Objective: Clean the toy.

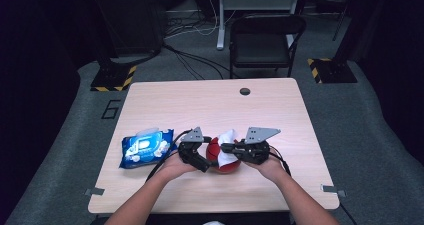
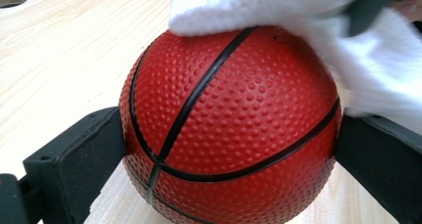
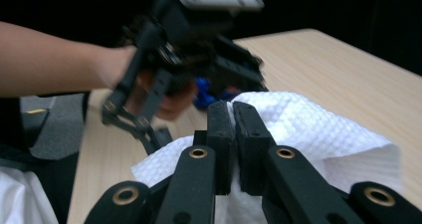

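A: Two grippers meet over one small red ball [image 1: 223, 157] near the front middle of the table [image 1: 210, 105], about six o'clock from the round cable hole [image 1: 244, 91] in the high view.

B: And the left gripper [image 1: 206, 161]?

A: Its jaws are pressed against the ball, one on each side. In the left gripper view the ball [image 2: 229, 124] fills the space between them, pebbled red with black seams, the black jaws touching it at nine and three o'clock.

B: The right gripper [image 1: 227, 147]?

A: Closed on a white wipe [image 1: 227, 145]. In the right gripper view the two jaws stand nearly together with the quilted white wipe [image 3: 318, 134] pinched between them and spreading out towards three o'clock. The left gripper [image 3: 164, 134] shows beyond, blurred, with the person's left hand [image 3: 164, 92] behind it.

B: Where does the wipe sit on the ball?

A: Draped over its top; in the left gripper view the wipe [image 2: 378, 69] covers the ball from twelve round to two o'clock.

B: Anything else on the table?

A: A blue pack of wipes [image 1: 146, 147], flat, at nine o'clock from the ball, just beside the left hand [image 1: 175, 165]. A black chair [image 1: 265, 40] stands on the floor beyond the far edge.
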The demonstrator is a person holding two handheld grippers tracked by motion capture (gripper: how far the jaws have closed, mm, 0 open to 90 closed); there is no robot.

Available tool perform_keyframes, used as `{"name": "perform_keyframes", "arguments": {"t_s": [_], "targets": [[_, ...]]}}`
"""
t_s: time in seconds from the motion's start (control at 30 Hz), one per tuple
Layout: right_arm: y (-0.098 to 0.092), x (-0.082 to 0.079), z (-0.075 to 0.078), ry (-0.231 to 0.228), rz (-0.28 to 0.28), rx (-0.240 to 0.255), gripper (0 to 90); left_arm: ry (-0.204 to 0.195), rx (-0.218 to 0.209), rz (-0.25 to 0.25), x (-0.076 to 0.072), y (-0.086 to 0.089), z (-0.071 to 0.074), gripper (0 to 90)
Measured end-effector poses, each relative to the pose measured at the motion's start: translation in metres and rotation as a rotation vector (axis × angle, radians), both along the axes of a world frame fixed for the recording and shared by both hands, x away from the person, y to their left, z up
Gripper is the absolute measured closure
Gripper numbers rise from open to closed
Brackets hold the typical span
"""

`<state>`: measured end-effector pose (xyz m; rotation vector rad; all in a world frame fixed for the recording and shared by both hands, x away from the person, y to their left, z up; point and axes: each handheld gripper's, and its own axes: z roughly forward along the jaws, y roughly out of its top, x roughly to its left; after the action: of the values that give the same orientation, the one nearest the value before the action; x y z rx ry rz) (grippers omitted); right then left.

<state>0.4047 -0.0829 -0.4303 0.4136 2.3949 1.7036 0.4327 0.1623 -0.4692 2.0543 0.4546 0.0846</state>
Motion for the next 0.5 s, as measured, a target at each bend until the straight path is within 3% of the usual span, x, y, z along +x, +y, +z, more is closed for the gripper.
{"name": "perform_keyframes", "arguments": {"t_s": [0.1, 0.17, 0.2, 0.27, 0.3, 0.37, 0.47, 0.5], "targets": [[0.007, 0.002, 0.005, -0.011, 0.024, 0.018, 85.1, -0.004, 0.002, -0.002, 0.000, 0.000, 0.000, 0.0], [0.008, 0.004, 0.004, -0.004, 0.008, 0.002, 83.5, -0.004, 0.000, 0.001, 0.000, 0.000, 0.000, 0.0], [0.009, 0.012, -0.002, -0.006, -0.020, -0.043, 70.9, -0.003, -0.002, 0.002, 0.000, -0.001, 0.000, 0.0], [0.009, 0.014, -0.004, -0.001, -0.023, -0.050, 67.9, -0.005, -0.001, 0.002, 0.001, -0.001, 0.000, 0.0], [0.008, 0.014, -0.005, -0.031, -0.051, -0.050, 54.4, -0.004, -0.003, 0.000, 0.001, -0.001, 0.000, 0.0], [0.007, 0.014, -0.003, -0.048, -0.078, -0.054, 47.6, -0.003, -0.001, 0.000, 0.001, -0.001, 0.000, 0.0], [0.005, 0.017, -0.003, -0.056, -0.089, -0.056, 49.5, -0.005, 0.000, -0.001, 0.001, -0.001, 0.000, 0.0], [0.004, 0.022, -0.005, -0.046, -0.107, -0.064, 55.2, -0.007, 0.002, -0.005, 0.001, -0.001, 0.000, 0.0]]}}
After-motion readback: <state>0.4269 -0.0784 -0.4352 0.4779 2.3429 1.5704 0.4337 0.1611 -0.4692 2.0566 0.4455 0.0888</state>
